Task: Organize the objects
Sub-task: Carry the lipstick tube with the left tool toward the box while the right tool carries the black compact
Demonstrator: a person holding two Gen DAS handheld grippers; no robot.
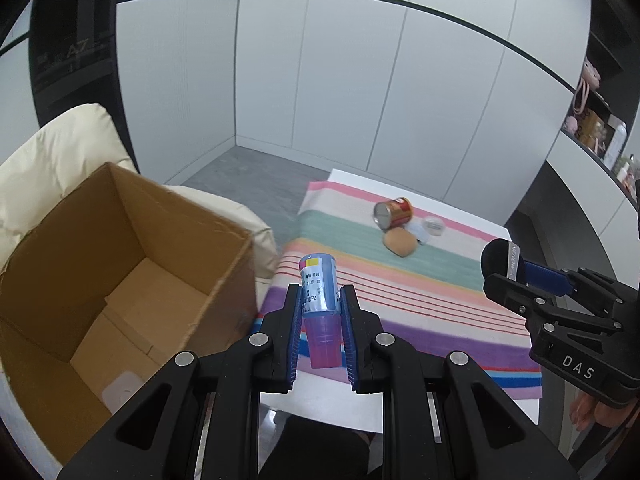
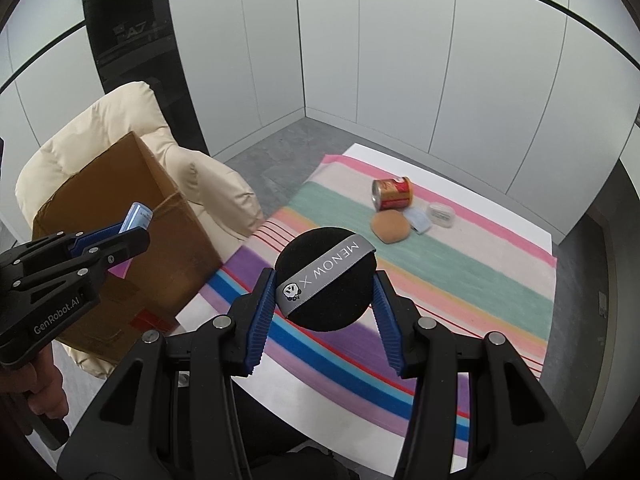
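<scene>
White-panelled room, table [image 2: 532,236] w/ striped cloth [image 2: 460,280] | L gripper [image 1: 320,312] clamped on bottle [image 1: 318,286], blue label, pink cap end | cardboard box [image 1: 120,280] open at its 9 o'clock, on cream cushion [image 2: 120,128] | R gripper [image 2: 326,280] holds black puff [image 2: 326,280] | can [image 2: 392,193], tan sponge [image 2: 390,226] and small jar [image 2: 440,214] at 12-1 o'clock, far end of cloth.

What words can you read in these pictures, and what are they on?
"MENOW X" on the grey ribbon of the black puff, beside a small panda picture.
"DAS" on the right gripper.
"GenRobot.AI" on the left gripper.
"A7" on the dark panel, faint.
The bottle has a printed label, too small to read.
The can has gold print, too blurred to read.
</scene>
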